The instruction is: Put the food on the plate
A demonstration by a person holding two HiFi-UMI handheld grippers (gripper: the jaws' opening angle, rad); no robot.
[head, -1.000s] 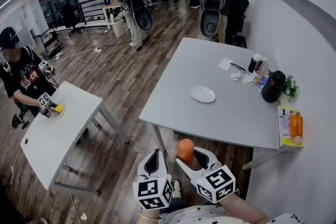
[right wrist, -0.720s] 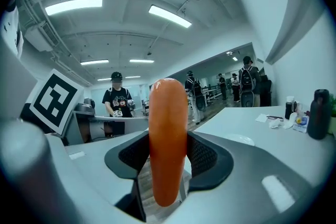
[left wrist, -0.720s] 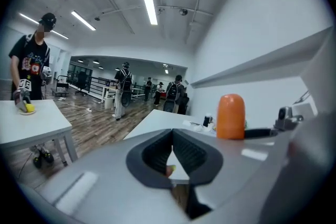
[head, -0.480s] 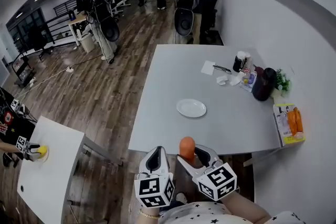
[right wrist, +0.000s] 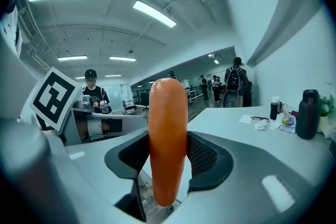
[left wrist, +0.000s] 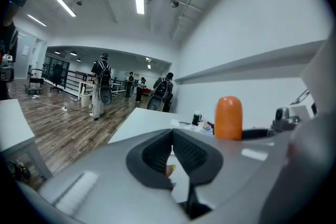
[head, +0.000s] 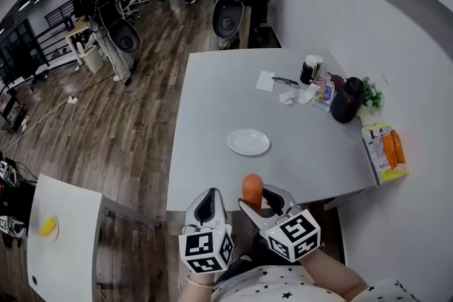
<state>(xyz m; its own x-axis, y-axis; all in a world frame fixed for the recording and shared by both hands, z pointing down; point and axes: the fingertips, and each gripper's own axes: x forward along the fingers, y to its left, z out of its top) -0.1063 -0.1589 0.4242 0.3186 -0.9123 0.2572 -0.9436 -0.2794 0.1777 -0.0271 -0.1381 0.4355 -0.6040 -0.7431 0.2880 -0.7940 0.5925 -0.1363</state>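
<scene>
Short of tabletop [head: 212, 102] edge: right gripper [head: 256, 200], jaws clamped on upright sausage [head: 252, 186], presumably for carrying to plate [head: 248, 142]; left gripper [head: 205, 203], jaws together, empty.

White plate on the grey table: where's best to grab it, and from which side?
Probably its near rim, from the person's side. The plate lies flat on the table and is shallow, so only the edge gives a bite: one jaw over, one under. The left gripper is shut and empty, so use that.
</scene>
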